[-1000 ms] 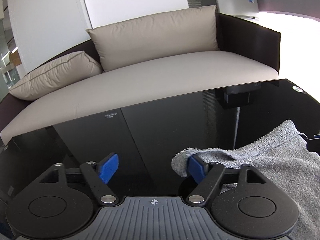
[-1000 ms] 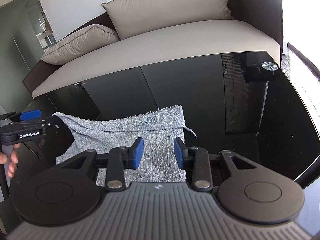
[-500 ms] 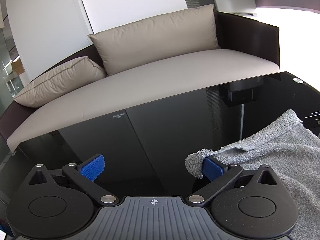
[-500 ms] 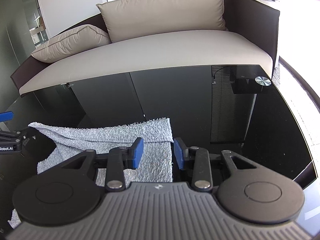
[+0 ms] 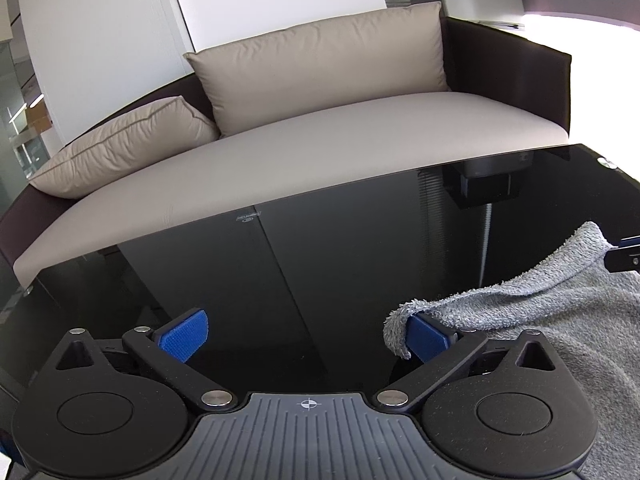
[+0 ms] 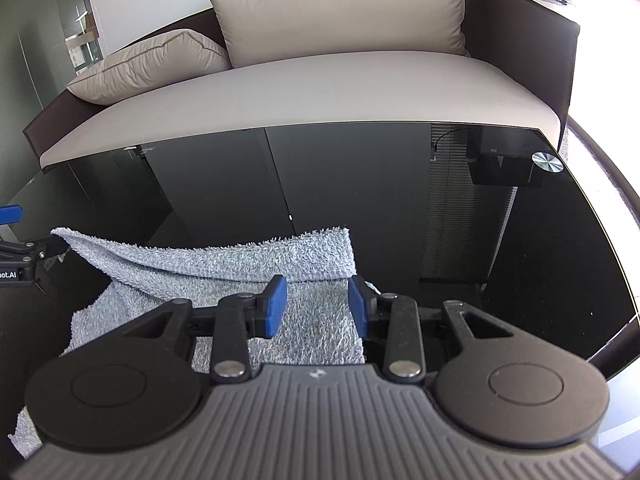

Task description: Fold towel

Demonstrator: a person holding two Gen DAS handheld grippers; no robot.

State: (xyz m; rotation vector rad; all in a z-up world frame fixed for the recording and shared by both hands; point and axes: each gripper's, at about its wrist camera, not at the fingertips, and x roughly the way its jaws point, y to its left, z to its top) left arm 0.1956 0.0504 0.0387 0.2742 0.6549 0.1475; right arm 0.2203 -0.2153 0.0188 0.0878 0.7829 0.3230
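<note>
A grey terry towel (image 6: 256, 272) lies partly folded on the black glass table (image 6: 360, 200). Its far edge is doubled over toward me. My right gripper (image 6: 316, 306) is open just above the towel's right part, with the cloth showing between the blue pads. In the left wrist view the towel (image 5: 540, 320) lies at the right, and one corner drapes over the right blue pad (image 5: 426, 338). My left gripper (image 5: 304, 334) is wide open, with bare glass between the pads. The left gripper's body (image 6: 16, 264) shows at the left edge of the right wrist view.
A beige sofa (image 5: 320, 152) with two cushions stands along the table's far edge. A round metal fitting (image 6: 546, 160) sits at the table's far right corner (image 5: 608, 163). The table's right edge (image 6: 624, 280) curves near my right gripper.
My left gripper has opened much wider and the towel corner now only hangs on its right pad. The towel's far edge has come toward me. The right gripper has stayed open.
</note>
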